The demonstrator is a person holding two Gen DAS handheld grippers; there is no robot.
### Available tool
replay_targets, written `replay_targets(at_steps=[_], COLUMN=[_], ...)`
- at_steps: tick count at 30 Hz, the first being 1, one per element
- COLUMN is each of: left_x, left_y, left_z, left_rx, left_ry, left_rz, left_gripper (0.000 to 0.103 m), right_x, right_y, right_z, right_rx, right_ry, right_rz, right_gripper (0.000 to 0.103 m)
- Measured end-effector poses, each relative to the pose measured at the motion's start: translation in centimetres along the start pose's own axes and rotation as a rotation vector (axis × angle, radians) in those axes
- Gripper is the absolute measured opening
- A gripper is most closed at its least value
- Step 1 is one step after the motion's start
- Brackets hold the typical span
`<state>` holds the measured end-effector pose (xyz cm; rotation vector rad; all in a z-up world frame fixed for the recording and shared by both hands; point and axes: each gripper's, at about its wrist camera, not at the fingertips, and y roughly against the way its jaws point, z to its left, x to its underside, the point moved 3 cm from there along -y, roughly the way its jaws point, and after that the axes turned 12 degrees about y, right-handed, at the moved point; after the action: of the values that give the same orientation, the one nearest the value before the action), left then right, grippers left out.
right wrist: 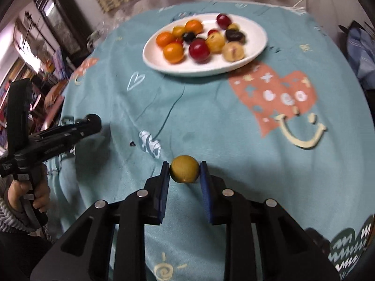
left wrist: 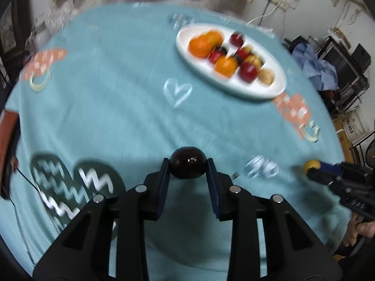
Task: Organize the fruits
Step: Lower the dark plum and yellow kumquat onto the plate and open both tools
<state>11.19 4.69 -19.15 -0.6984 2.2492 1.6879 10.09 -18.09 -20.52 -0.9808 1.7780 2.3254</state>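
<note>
My left gripper (left wrist: 188, 165) is shut on a dark plum (left wrist: 188, 164) and holds it above the teal tablecloth. My right gripper (right wrist: 184, 169) is shut on a yellow plum (right wrist: 184, 168); it also shows in the left wrist view (left wrist: 311, 165) at the right edge. A white oval plate (left wrist: 269, 91) at the far side holds several oranges, red, dark and yellow plums. The same plate (right wrist: 150, 58) shows in the right wrist view, ahead of the gripper. The left gripper (right wrist: 93, 120) shows at the left of the right wrist view.
The round table is covered by a teal cloth (left wrist: 117, 107) with heart, smiley and zigzag prints. Furniture and clutter stand beyond the table edge on the right (left wrist: 339, 65) and shelves on the left (right wrist: 28, 70).
</note>
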Motion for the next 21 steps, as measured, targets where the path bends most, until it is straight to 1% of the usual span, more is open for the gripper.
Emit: replay_targets(at_steps=[2, 3, 5, 6, 8, 11, 13, 15, 17, 19, 21], left_x=[-1.4, -2.7, -5.2, -6.3, -9.6, -13.6, -15.6, -17.6, -19.4, -20.7, -21.2], left_y=[1.6, 2.9, 4.7, 5.4, 7.1, 8.4, 8.5, 7.6, 5.7, 2.7, 0.0], left_z=[-1.6, -3.0, -5.3, -6.1, -8.3, -10.6, -11.8, -13.1, -13.9, -14.5, -14.6], left_rx=[-0.005, -0.008, 0.001, 0.010, 0.040, 0.067, 0.072, 0.061, 0.046, 0.042, 0.031], left_ry=[-0.048, -0.087, -0.128, -0.137, -0.152, -0.161, -0.168, -0.183, -0.191, -0.182, -0.176], left_rz=[-0.049, -0.093, -0.155, -0.178, -0.235, -0.291, -0.311, -0.322, -0.307, -0.261, -0.225], left_gripper=[0.031, 0.031, 0.031, 0.031, 0.032, 0.032, 0.032, 0.032, 0.032, 0.032, 0.032], right_x=[-0.5, -1.3, -3.2, -4.9, -7.9, -12.2, -14.5, -16.9, -18.3, -19.3, -19.9], right_y=[1.3, 2.3, 4.1, 5.5, 8.1, 11.0, 11.9, 11.8, 10.5, 7.9, 4.6], right_z=[0.0, -0.1, -0.2, -0.4, -0.8, -1.3, -1.7, -2.6, -3.6, -4.7, -6.0], right_rx=[0.018, 0.033, 0.057, 0.075, 0.097, 0.126, 0.135, 0.142, 0.139, 0.128, 0.117], right_ry=[0.005, 0.017, 0.036, 0.049, 0.067, 0.092, 0.102, 0.109, 0.105, 0.098, 0.083], right_rz=[-0.032, -0.062, -0.118, -0.164, -0.251, -0.366, -0.408, -0.429, -0.421, -0.384, -0.329], right_gripper=[0.026, 0.026, 0.026, 0.026, 0.026, 0.026, 0.026, 0.026, 0.026, 0.026, 0.026])
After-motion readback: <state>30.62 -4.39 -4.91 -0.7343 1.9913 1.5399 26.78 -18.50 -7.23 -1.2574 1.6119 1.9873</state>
